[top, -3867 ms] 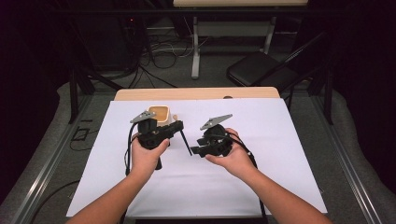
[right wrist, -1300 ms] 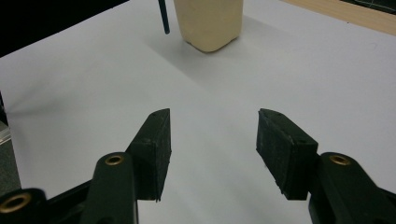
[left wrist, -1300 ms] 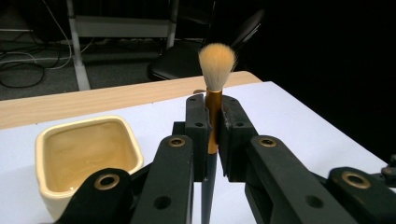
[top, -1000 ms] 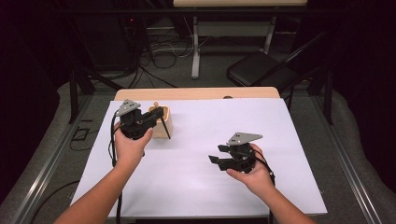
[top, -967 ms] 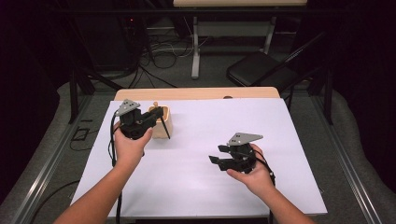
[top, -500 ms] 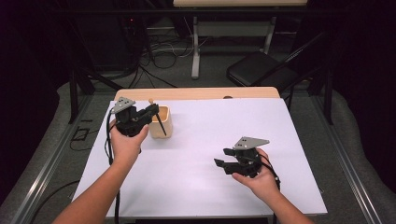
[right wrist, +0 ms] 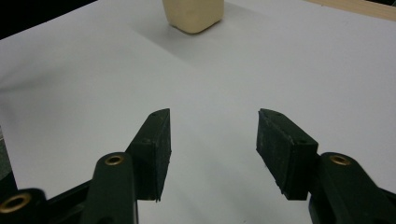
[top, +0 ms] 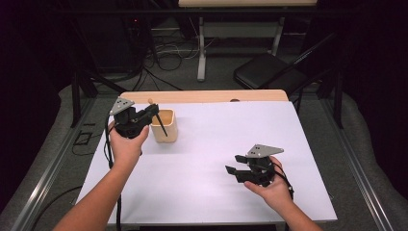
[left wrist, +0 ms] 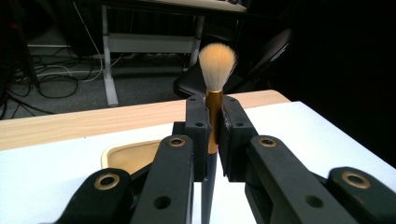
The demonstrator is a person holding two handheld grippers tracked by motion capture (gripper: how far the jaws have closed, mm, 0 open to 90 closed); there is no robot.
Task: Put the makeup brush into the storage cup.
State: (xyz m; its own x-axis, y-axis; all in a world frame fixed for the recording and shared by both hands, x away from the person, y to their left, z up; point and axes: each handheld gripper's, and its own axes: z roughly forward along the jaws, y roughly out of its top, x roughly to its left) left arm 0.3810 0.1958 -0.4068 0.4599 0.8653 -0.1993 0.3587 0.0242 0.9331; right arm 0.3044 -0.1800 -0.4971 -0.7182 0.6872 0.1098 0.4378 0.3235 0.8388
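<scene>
The left gripper (left wrist: 213,135) has its 2 jaws pressed together on a brush (left wrist: 215,93), pinching the gold band just below the bristles. The brush stands upright between the jaws: its pale, fluffy head rises above the jaw tips and its dark handle runs down beneath them. In the high view this left gripper (top: 144,115) is held up at the back left of the table (top: 216,144), and the brush handle (top: 161,126) slants down across the mouth of a small tan cup (top: 164,126); whether the handle's end touches the cup's inside cannot be told. The cup stands on the white sheet near the table's back edge, just beside the left hand (top: 126,144).

The right gripper (right wrist: 212,140) has its 2 jaws spread wide with nothing between them; bare white sheet shows through the gap. Farther off in that view stands the cup (right wrist: 193,14), well apart from the jaws. In the high view the right gripper (top: 235,171) is held low over the front right part of the table by the right hand (top: 269,185), its jaws pointing left, well apart from the cup and the brush.

Beyond the white sheet a strip of bare wood (top: 207,96) forms the table's back edge.
</scene>
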